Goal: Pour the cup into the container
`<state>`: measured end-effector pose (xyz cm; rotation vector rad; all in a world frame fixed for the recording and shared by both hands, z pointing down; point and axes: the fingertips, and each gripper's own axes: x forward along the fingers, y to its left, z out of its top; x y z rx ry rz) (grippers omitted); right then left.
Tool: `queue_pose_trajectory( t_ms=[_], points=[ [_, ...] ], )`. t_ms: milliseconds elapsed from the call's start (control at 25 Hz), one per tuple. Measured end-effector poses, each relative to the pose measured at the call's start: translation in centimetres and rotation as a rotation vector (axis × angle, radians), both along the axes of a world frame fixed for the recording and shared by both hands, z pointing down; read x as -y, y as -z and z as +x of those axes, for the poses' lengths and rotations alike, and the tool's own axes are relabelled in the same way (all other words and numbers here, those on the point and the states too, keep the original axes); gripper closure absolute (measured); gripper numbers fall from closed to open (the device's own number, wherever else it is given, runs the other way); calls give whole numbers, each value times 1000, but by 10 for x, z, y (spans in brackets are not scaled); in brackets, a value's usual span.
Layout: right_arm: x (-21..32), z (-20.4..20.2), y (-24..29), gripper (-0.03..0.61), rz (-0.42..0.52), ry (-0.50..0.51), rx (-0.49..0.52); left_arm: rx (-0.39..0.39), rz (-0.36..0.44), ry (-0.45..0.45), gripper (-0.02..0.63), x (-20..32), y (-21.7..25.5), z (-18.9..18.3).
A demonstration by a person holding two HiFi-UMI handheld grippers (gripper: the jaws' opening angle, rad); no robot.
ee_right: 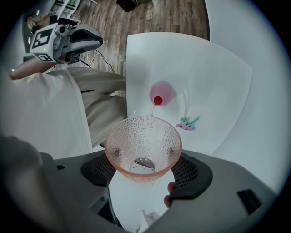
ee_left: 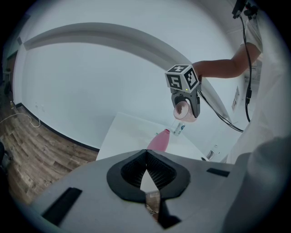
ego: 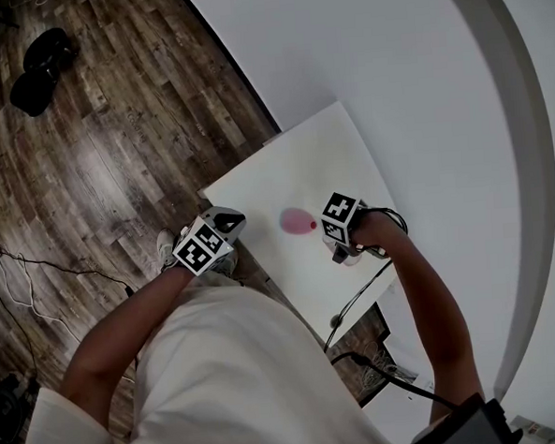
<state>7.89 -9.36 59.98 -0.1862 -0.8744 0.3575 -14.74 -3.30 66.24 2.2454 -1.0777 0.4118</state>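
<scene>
While I watch from the head view, the wooden floor (ego: 113, 133) fills the left of the frame. The white table (ego: 320, 157) runs from the centre towards the upper right. A dark object (ego: 39, 71) lies on the boards at the upper left; I cannot tell what it is.

My right gripper (ee_right: 144, 161) is above the table, just right of centre in the head view. In its own view the jaws are clamped on either side of the cup (ee_right: 143, 136), a pinkish dimpled one. The cup is tipped so that I look straight into it, and a little liquid sits at its bottom.

The container (ee_right: 162, 92) is a pink bottle standing on the table, above the cup's rim in the right gripper view. It is close to that rim but not touching it. A thread of clear liquid (ee_right: 153, 109) runs from the cup's far rim to the bottle's red mouth (ee_right: 158, 100).

My left gripper (ee_left: 146, 154) is at the table's lower left edge in the head view, apart from the container. Its jaws are pressed together with nothing between them.

A small teal and pink item (ee_right: 188, 123) lies on the table to the right of the container, too small for me to identify.
</scene>
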Motion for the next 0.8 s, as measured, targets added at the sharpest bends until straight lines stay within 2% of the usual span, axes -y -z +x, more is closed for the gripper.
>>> queue_pose_trajectory(
  t_ms=[800],
  points=[
    [7,-11,1,212,-42,29,-69,-13,2,4,603,3,9,-5]
  ],
)
